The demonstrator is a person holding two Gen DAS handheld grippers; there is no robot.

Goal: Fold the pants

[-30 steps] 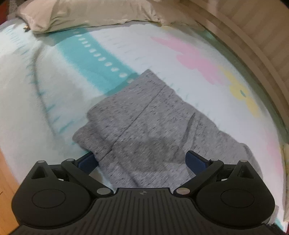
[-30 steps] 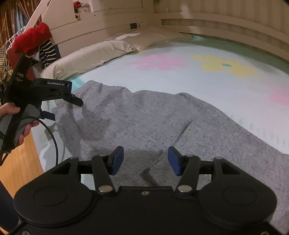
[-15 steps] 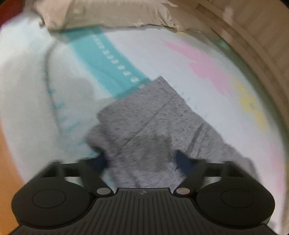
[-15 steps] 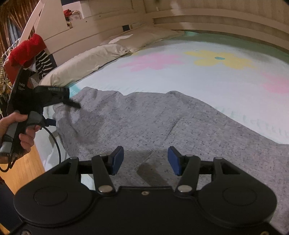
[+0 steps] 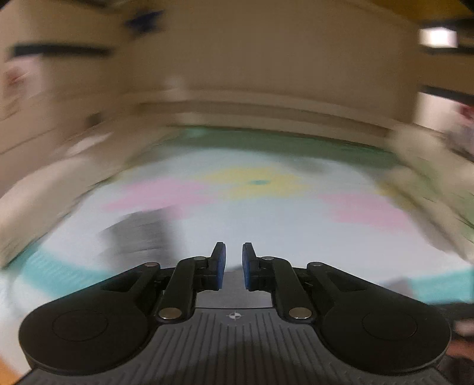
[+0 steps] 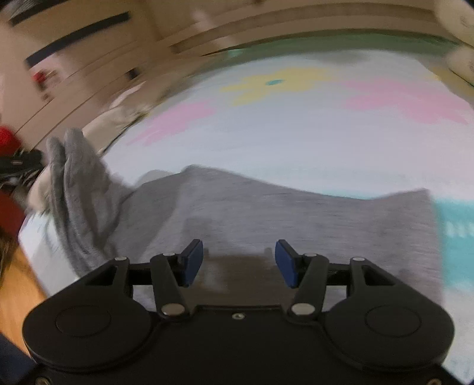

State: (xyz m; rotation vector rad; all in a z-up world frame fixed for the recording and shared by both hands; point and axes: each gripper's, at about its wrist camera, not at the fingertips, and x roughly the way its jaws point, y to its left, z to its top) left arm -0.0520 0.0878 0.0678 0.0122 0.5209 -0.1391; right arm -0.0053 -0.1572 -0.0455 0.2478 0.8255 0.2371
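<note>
The grey pants (image 6: pixel 266 213) lie across the flowered bed sheet (image 6: pixel 296 127) in the right wrist view. Their left end (image 6: pixel 74 177) is lifted off the bed, hanging from the left gripper, which is only a dark blur at the frame's left edge. My right gripper (image 6: pixel 239 260) is open and empty, low over the middle of the pants. In the blurred left wrist view my left gripper (image 5: pixel 234 265) has its pads nearly together, with grey cloth showing behind them. I take it to be holding the pants.
The bed has a wooden rail (image 6: pixel 296 26) along its far side and pillows (image 6: pixel 118 118) at the left. The wooden floor (image 6: pixel 17 281) shows at lower left. A red garment (image 6: pixel 7 139) hangs beyond the bed's left end.
My left gripper has shut on the pants' end and raised it, swinging round fast. My right gripper has stayed open and moved right along the pants.
</note>
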